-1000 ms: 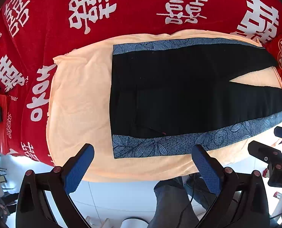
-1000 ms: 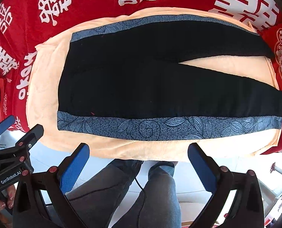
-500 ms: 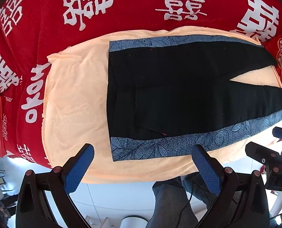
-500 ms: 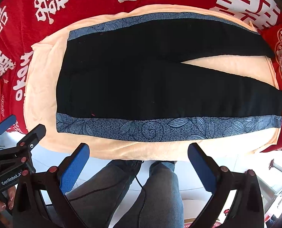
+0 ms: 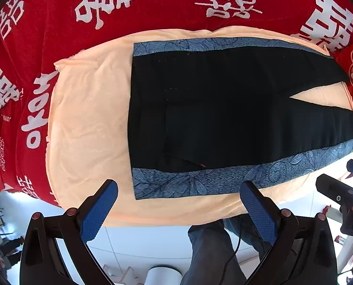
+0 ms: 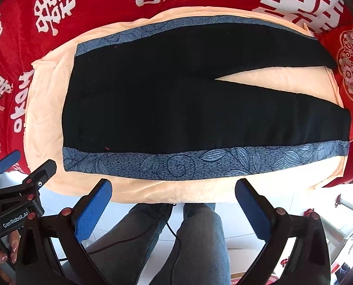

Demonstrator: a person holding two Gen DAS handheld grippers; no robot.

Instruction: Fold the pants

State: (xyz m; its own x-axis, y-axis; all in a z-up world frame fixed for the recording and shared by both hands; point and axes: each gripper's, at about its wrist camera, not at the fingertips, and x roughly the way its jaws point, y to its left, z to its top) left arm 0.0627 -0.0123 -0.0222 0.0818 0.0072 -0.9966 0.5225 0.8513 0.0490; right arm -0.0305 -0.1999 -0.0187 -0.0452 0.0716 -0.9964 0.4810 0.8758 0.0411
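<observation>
Your left gripper (image 5: 177, 194) and right gripper (image 6: 173, 193) both gape empty off the peach blanket's (image 6: 45, 109) near edge; the black pants (image 6: 176, 99) lie flat.

We count one pair of pants (image 5: 224, 118), one peach blanket (image 5: 88, 123), one red cloth (image 5: 164, 7), and two grippers: left gripper (image 5: 178, 204), right gripper (image 6: 174, 201).

Left hand-held gripper (image 5: 178, 210) and right hand-held gripper (image 6: 174, 207): black frames, blue textured pads, copper-coloured screws; "GenRobot.AI" lettering at nine o'clock. Grey jeans (image 6: 195, 244), thin black cable (image 6: 138, 237).

Bright white tiled floor (image 5: 133, 237) below red cloth (image 5: 164, 4) with white characters
</observation>
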